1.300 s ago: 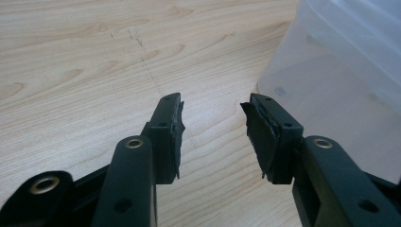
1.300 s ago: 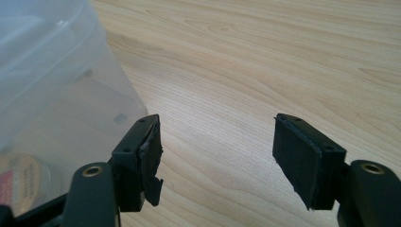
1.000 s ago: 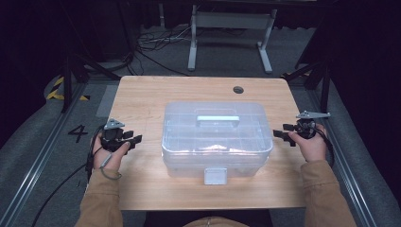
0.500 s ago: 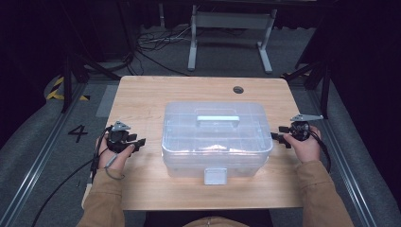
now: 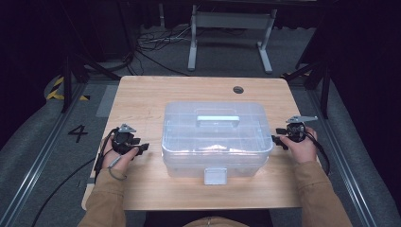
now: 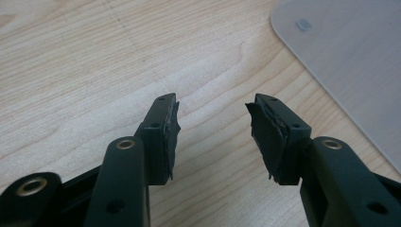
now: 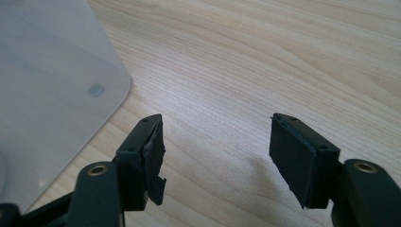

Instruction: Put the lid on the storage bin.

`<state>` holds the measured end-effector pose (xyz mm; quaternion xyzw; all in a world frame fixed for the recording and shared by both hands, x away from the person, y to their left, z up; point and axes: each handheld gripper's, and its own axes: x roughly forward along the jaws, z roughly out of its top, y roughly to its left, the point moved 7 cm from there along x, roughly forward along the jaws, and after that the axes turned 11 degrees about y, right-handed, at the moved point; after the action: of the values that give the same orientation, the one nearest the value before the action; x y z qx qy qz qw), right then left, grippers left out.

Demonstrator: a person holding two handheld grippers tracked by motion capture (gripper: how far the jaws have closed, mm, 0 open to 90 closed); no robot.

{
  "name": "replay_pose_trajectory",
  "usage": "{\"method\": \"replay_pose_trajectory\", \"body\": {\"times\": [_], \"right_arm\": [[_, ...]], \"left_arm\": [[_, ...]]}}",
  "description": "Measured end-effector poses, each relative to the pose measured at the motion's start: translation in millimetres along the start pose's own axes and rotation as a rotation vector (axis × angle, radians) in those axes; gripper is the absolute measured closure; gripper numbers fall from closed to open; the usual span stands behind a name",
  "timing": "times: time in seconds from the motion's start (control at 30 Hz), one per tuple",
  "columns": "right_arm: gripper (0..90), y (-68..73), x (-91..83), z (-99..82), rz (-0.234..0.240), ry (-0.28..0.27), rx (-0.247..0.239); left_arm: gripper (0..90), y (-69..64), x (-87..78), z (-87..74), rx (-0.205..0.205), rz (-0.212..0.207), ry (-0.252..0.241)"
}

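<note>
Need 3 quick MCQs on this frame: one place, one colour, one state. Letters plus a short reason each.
1. Where is the clear plastic box?
A. mid-table, between the two grippers
B. on the floor
C. at the table's far left corner

2. What colour are the gripper jaws?
A. white
B. black
C. red

3. How do the left gripper's jaws stand?
A. shut on the box handle
B. shut on a cable
C. open, nothing between them

Key: 1 A, the box sits on the wooden table with the left gripper at its left and the right gripper at its right. 2 B, both gripper views show black jaws. 3 C, bare wood shows between its pads, and its jaws have just been opening.
</note>
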<state>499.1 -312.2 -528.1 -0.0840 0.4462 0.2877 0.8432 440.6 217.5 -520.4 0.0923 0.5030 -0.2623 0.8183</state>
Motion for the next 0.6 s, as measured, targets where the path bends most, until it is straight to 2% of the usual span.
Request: {"method": "replay_pose_trajectory", "body": {"times": [0.3,0.6], "right_arm": [[36.8,3.5,7.9,-2.5,-0.005,0.026,-0.021],[36.7,6.6,13.0,-3.5,-0.011,0.033,-0.030]], "left_arm": [[50.6,-8.1,10.8,-2.2,0.042,-0.003,0.071],[49.1,-10.3,12.6,-2.0,0.053,-0.008,0.075]]}}
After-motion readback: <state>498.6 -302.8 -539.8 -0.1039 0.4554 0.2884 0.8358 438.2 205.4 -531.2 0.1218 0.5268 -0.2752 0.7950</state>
